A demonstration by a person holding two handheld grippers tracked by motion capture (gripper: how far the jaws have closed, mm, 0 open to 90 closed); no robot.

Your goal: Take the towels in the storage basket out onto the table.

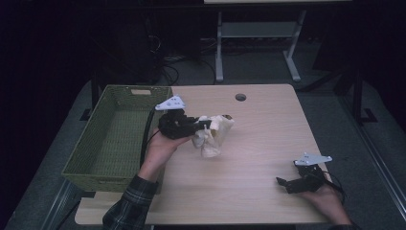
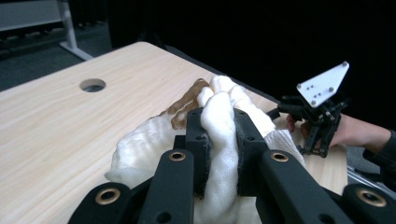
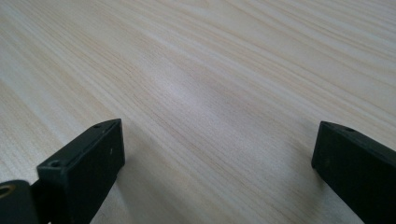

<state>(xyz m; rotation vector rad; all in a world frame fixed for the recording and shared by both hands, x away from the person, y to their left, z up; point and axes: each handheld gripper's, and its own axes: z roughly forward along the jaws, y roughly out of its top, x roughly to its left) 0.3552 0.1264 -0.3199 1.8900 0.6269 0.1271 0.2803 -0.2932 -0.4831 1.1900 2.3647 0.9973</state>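
A cream-white cloth (image 1: 212, 135) with a brown patch lies bunched on the wooden table (image 1: 258, 143), just right of the green basket. My left gripper (image 1: 203, 125) is shut on a fold of it; in the left gripper view the cloth (image 2: 219, 140) is pinched between the two black jaws, my left gripper (image 2: 220, 122) pointing across the table. My right gripper (image 1: 283, 182) rests low near the table's front right corner, held by a hand. In the right gripper view its jaws stand wide apart over bare wood, my right gripper (image 3: 217, 144) holding nothing.
A green woven basket (image 1: 115, 139) stands at the table's left edge. A round cable hole (image 1: 241, 97) sits near the far edge. Beyond the table are a dark floor, cables and the legs of another table (image 1: 258, 43).
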